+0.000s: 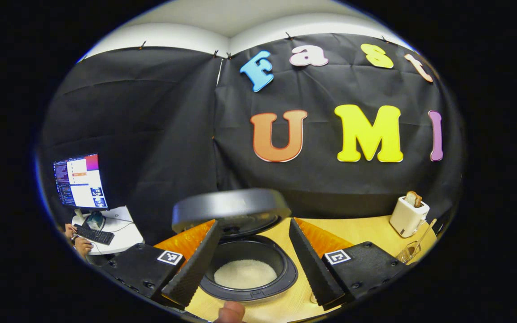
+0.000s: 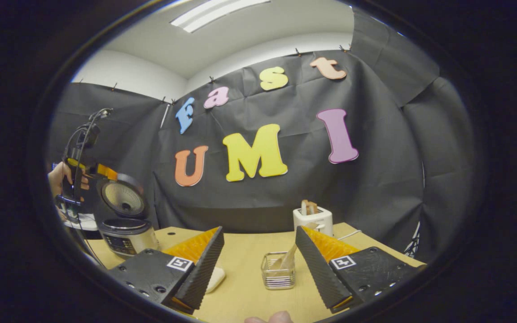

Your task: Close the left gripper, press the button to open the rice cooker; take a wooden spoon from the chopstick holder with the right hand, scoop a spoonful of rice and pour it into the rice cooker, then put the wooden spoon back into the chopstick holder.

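The rice cooker stands with its lid raised, and white rice lies in its dark pot. My left gripper hovers just above it, open, one finger on each side of the pot. In the right gripper view the cooker sits at the far left, with a hand holding the left gripper above it. My right gripper is open and holds nothing. It faces the clear chopstick holder, in which the wooden spoon leans.
A white toaster with bread stands behind the holder on the wooden table. A pale object lies half hidden behind my right gripper's left finger. A monitor and keyboard sit on a side table, far left.
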### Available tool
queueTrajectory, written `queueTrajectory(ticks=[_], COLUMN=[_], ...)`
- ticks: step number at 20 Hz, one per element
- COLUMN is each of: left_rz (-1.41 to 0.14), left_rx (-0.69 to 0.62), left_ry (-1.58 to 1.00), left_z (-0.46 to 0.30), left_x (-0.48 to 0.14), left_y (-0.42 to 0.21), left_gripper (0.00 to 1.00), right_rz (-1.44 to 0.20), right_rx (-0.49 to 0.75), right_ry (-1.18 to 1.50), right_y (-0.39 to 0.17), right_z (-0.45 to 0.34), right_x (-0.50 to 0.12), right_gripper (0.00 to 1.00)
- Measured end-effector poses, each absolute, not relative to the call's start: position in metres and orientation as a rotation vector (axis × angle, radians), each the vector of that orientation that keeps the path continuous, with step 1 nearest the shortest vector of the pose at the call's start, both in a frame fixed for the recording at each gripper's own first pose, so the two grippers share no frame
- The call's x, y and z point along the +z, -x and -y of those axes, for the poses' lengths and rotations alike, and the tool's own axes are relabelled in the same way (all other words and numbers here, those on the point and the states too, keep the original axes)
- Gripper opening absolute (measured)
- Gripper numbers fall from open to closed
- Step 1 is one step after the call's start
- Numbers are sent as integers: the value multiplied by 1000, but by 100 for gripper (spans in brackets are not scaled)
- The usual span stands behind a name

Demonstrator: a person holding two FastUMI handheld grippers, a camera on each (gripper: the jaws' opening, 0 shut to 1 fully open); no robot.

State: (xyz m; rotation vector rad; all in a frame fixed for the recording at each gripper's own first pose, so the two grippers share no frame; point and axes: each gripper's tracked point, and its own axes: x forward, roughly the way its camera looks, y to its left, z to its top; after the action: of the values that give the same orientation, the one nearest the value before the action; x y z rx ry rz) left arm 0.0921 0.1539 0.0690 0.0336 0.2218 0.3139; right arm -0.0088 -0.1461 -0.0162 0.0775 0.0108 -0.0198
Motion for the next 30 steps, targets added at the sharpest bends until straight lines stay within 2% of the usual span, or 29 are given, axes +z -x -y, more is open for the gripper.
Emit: queueTrajectory(ticks=[1, 2, 4, 5, 6, 7, 8, 10, 12, 13, 14, 15, 16, 17, 18, 19, 20, 26, 27, 28, 30], left_rz=[-195, -174, -154, -134, -117, -107, -99, -94, -89, -85, -77, -64, -49, -46, -44, -42, -44, -26, -25, -19, -22], left_rx=[304, 286, 264, 255, 249, 246, 241, 236, 213, 202, 196, 188, 189, 187, 183, 177, 171, 220, 229, 232, 232], left_ry=[-51, -62, -40, -32, -38, -54, -73, -92, -95, -109, -131, -155, -171, -171, -156, -136, -117, -136, -128, -115, -69], left_z=[-152, -147, -133, -126, -122, -122, -120, -117, -106, -104, -102, -100, -99, -97, -94, -91, -89, -97, -96, -95, -90], left_x=[72, 71, 61, 58, 54, 49, 43, 33, 27, 25, 26, 27, 29, 26, 24, 22, 20, 10, 7, 5, -4], left_y=[-90, -88, -79, -76, -72, -69, -67, -62, -56, -52, -48, -43, -40, -36, -33, -30, -28, -13, -12, -10, -9], left_gripper=[99, 98, 98, 100, 99, 99, 98, 98, 99, 98, 98, 98, 98, 98, 98, 99, 99, 98, 99, 99, 99], right_rz=[-13, -16, -22, -28, -41, -52, -65, -88, -118, -132, -141, -148, -156, -168, -184, -204, -228, -330, -351, -361, -374], right_rx=[-30, -42, -79, -98, -110, -116, -119, -119, -125, -129, -130, -126, -126, -125, -125, -125, -128, -133, -130, -131, -138], right_ry=[-74, -67, -48, -42, -42, -44, -51, -65, -53, -46, -44, -48, -50, -53, -58, -60, -62, -129, -142, -162, -195], right_y=[10, 11, 14, 14, 14, 14, 12, 5, -6, -13, -20, -26, -34, -42, -49, -56, -63, -106, -112, -118, -131], right_z=[150, 154, 166, 174, 179, 182, 184, 186, 187, 188, 187, 184, 183, 183, 183, 184, 186, 201, 203, 206, 211], right_x=[-15, -15, -15, -16, -18, -20, -20, -22, -28, -32, -33, -36, -38, -45, -51, -60, -68, -107, -113, -117, -122], right_gripper=[95, 91, 91, 95, 91, 95, 91, 95, 95, 91, 91, 95, 91, 95, 96, 91, 95, 96, 92, 96, 95])
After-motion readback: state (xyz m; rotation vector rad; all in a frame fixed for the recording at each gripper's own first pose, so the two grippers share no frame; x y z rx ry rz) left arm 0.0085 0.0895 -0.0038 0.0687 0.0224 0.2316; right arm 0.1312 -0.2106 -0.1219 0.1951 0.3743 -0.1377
